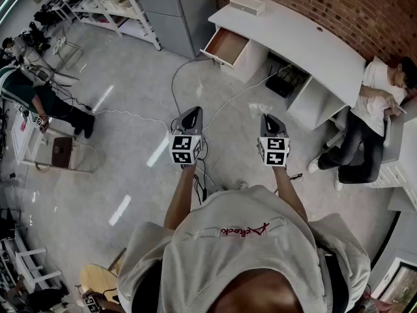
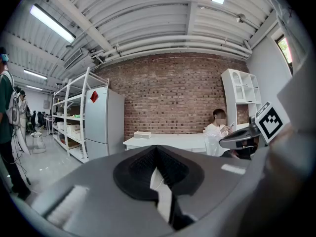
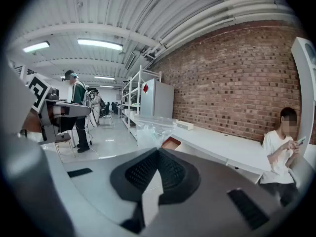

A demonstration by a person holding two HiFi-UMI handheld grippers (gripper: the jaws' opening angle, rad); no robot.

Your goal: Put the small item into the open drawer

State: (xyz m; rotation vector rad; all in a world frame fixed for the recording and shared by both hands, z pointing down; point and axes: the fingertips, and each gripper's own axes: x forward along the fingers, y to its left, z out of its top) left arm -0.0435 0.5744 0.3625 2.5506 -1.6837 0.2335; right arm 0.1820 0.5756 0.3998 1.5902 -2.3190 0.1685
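Note:
The open drawer juts from the left end of a white curved desk, its wooden inside showing; it also appears as the drawer ahead of my right jaws. My right gripper is held over the floor, shut on a small clear plastic packet. That packet sticks out beyond the closed tips of the right gripper. My left gripper hangs beside it, shut with nothing in it. From the left gripper the desk is seen well ahead.
A white box lies on the desk. A person sits at its right end. Cables trail over the floor between me and the drawer. A grey cabinet and shelves stand to the left, another person farther left.

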